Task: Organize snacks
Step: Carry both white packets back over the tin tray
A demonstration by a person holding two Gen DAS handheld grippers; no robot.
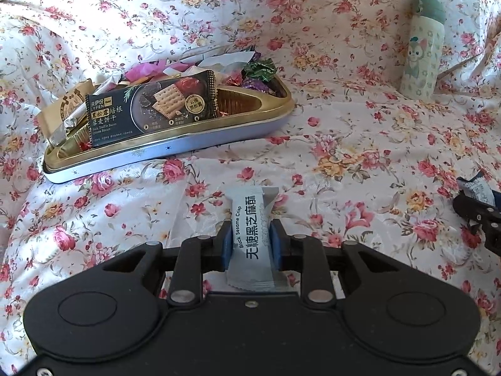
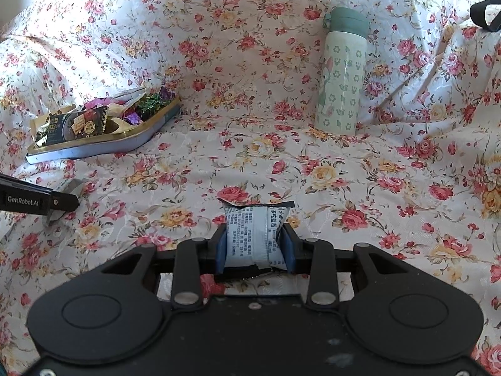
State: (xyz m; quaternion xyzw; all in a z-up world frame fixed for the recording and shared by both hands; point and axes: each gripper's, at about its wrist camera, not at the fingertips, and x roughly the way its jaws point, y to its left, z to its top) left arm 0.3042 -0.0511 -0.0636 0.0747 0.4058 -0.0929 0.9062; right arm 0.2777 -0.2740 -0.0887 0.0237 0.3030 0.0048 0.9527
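- The left gripper (image 1: 252,241) is clamped on a grey sesame crisp (image 1: 253,235); its blue pads press the packet's two long sides, and the packet sticks out past the fingertips above the floral cloth (image 1: 344,144).
- The right gripper (image 2: 255,246) is closed on a second, pale blue packet (image 2: 255,235), printed side up, with a torn-looking dark edge at each end.
- The tin (image 1: 175,147), where the snacks are gathered, sits ahead and to the left of both grippers, well apart from them.
- Risk: both wrappers are slick and puffy, so I judge a packet could slide out of the pads on the way over, more so the sesame crisp, which is held only around its middle.
- Risk: the tin is already heaped. A black biscuit pack (image 1: 152,109) leans along its near side, so a packet dropped at that rim may bounce off or tip the pack out onto the cloth.
- Risk: the cloth is rumpled and soft; pressing on the tin's edge could tilt it and spill the foil sweets (image 1: 258,73) at its far end.
- The two grippers are side by side and bound for the same tin, so they could crowd each other.
- A green bottle (image 2: 341,75) stands upright on the right, clear of any path to the tin.
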